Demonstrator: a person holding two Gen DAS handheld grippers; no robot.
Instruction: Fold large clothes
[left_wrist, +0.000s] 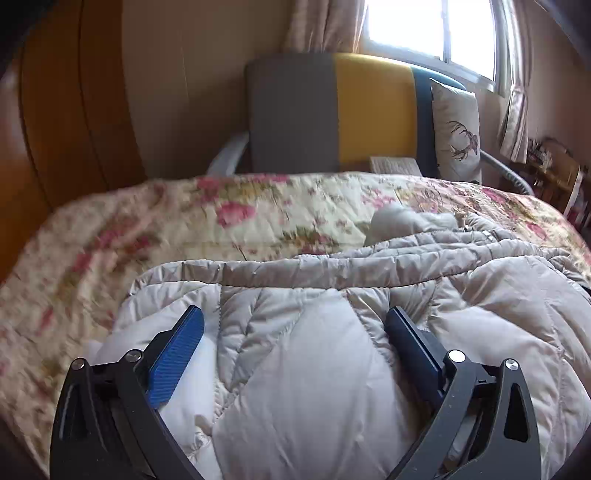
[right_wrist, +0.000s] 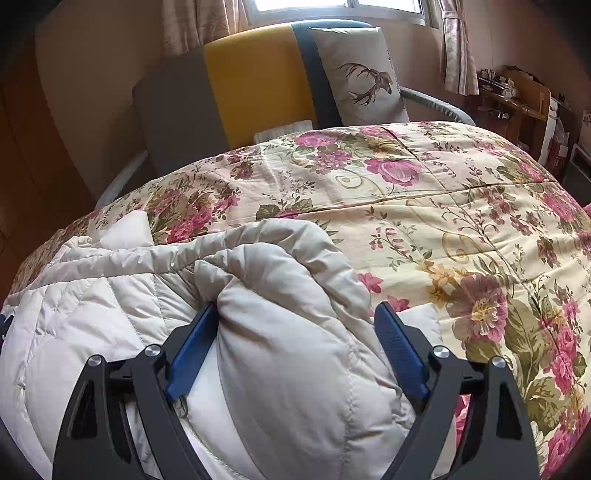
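**Cloth, plastic and wood**

The puffy coat (right_wrist: 288, 332) is quilted, faintly sheeny beige fabric. The bedspread (right_wrist: 424, 206) is matt floral cotton-like cloth. Gripper pads (left_wrist: 177, 358) are ribbed blue plastic on matt black arms. The far-left wardrobe (left_wrist: 66, 110) is glossy wood.

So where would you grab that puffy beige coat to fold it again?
Probably by the stitched edge band along the far side of the puffy beige coat, coming from above with the jaws across it. It is flatter and firmer than the swollen quilted panels, which may slip out of the pads.

No legible text anywhere.
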